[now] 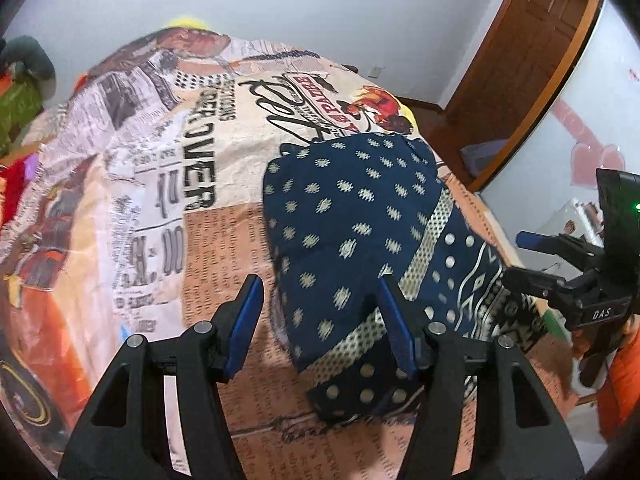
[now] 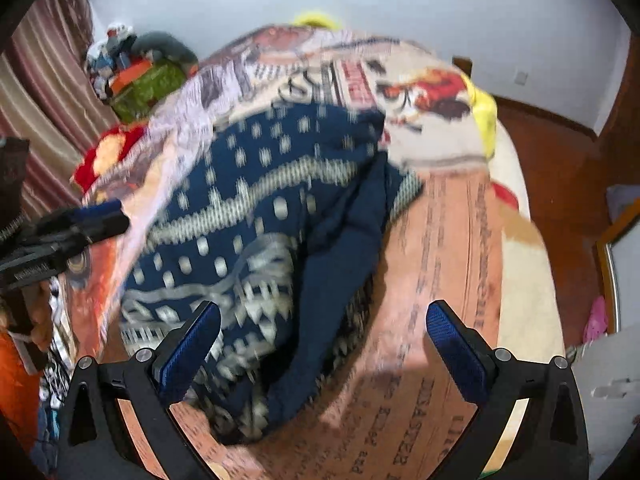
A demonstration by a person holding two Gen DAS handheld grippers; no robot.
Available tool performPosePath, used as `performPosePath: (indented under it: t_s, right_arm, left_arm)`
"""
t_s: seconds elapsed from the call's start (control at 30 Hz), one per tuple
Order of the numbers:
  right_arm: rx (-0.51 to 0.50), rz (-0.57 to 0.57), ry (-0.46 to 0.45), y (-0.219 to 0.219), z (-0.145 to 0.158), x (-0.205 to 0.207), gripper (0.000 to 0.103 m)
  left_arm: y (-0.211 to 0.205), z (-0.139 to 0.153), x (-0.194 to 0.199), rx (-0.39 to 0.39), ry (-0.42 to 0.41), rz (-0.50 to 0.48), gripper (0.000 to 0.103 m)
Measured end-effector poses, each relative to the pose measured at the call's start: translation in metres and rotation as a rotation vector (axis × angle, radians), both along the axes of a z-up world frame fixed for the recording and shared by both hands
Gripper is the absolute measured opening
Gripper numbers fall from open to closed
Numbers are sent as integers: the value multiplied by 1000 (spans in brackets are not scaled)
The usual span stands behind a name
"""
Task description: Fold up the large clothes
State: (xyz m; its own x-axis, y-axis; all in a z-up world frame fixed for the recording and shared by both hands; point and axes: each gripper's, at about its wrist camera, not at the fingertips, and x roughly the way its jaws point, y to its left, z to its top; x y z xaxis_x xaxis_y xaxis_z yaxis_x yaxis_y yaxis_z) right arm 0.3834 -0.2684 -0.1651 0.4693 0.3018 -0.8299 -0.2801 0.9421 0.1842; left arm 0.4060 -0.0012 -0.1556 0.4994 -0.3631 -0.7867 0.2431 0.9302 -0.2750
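Observation:
A navy sweater (image 1: 344, 216) with cream dots and zigzag bands lies bunched on the newspaper-print blanket (image 1: 168, 184) that covers the bed. My left gripper (image 1: 320, 312) hovers open over the sweater's near left part, and its blue pads do not press the cloth. In the right wrist view, which is blurred, the sweater (image 2: 256, 248) spreads ahead, with a plain navy fold toward its right side. My right gripper (image 2: 324, 344) stands wide open above the sweater's near edge, nothing between its fingers. Each gripper shows in the other view: the right gripper (image 1: 520, 260) and the left gripper (image 2: 100, 216).
A heap of green, orange and grey items (image 2: 140, 76) sits at the bed's far left by a striped curtain (image 2: 44, 112). Something yellow (image 2: 484, 116) hangs at the far right edge. Beyond the bed are a wood floor (image 2: 560, 160) and a brown door (image 1: 520, 48). An orange sleeve (image 1: 624, 380) shows.

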Motion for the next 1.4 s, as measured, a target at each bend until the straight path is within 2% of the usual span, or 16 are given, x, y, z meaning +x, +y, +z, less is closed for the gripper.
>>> performPosePath:
  t_s: [0.07,0.17,0.3,0.4,0.47,0.6,0.73,0.87,0.97,1.13,1.23,1.4]
  right_arm:
    - [51,-31,12,-3,1,10,103]
    - [109,-75,84,-5,-9,29,103]
    - [144,-93,188,-5,-38,47,103]
    - [200,-90,269,-4,-60,58,103]
    - [243,-81,304,-4,-68,62,103]
    - [279,-46,313,3,-75,71,103]
    - [313,-10,307,11,-79,80,103]
    - [361,-24,315,13,-86,89,101]
    - [396,-30,319,12,-87,93,92]
    - [436,-23,327,8,-85,88,64]
    - [415,-12,301,14,-75,83,54]
    - [385,27,258,28,-53,76,47]
  left_arm:
    - [-3,-5,8,-33,31,-13,60]
    - [-7,-21,22,-105,115,-26,61]
    - [-1,-40,36,-223,196,-1,77]
    - [1,-57,46,-270,243,13,90]
    - [1,-69,52,-308,285,19,95]
    - [0,-85,63,-385,349,22,99]
    - [-4,-90,70,-393,351,24,101]
    - [-7,-93,76,-412,354,31,101]
    - [-8,-92,80,-404,335,27,94]
    - [-11,-76,72,-353,279,15,76]
    - [-13,-65,67,-327,249,14,71]
    - [-7,-38,54,-294,193,12,67]
